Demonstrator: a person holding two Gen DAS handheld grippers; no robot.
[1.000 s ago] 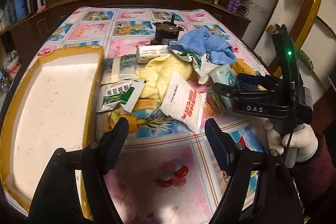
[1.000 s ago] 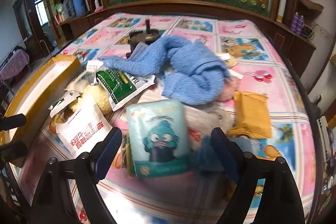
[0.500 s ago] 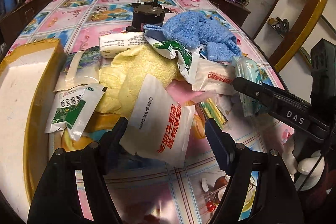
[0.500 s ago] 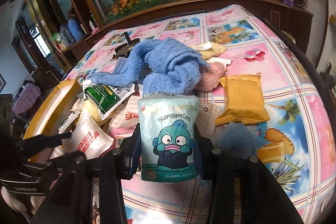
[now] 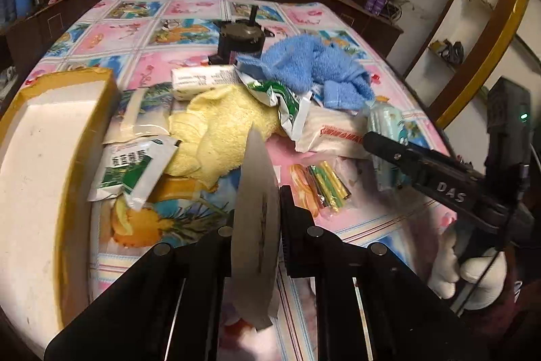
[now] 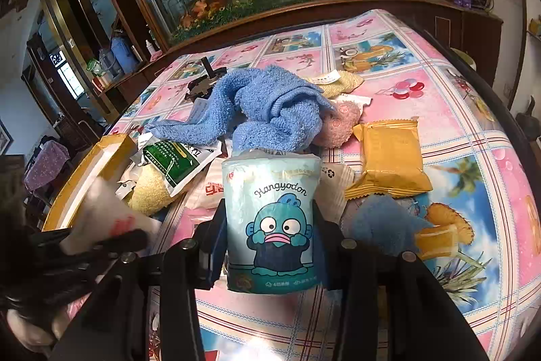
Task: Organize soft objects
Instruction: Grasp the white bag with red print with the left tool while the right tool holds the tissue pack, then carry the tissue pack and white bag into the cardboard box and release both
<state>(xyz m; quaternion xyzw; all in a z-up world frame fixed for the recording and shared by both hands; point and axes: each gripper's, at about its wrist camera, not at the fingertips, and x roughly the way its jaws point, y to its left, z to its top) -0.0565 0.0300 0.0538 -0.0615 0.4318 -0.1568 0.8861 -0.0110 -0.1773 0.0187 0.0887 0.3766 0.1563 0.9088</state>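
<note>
While pile crowds table edge (image 6: 483, 97), tray (image 5: 44, 158) bare

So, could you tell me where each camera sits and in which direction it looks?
Left wrist: on the left gripper, looking down at the table; its fingers pinch a white packet; the right gripper and a gloved hand show.
Right wrist: on the right gripper, looking down the same table; its fingers clamp a Hangyodon pack.
Shared: blue towel, yellow-edged foam box, both packs.
</note>
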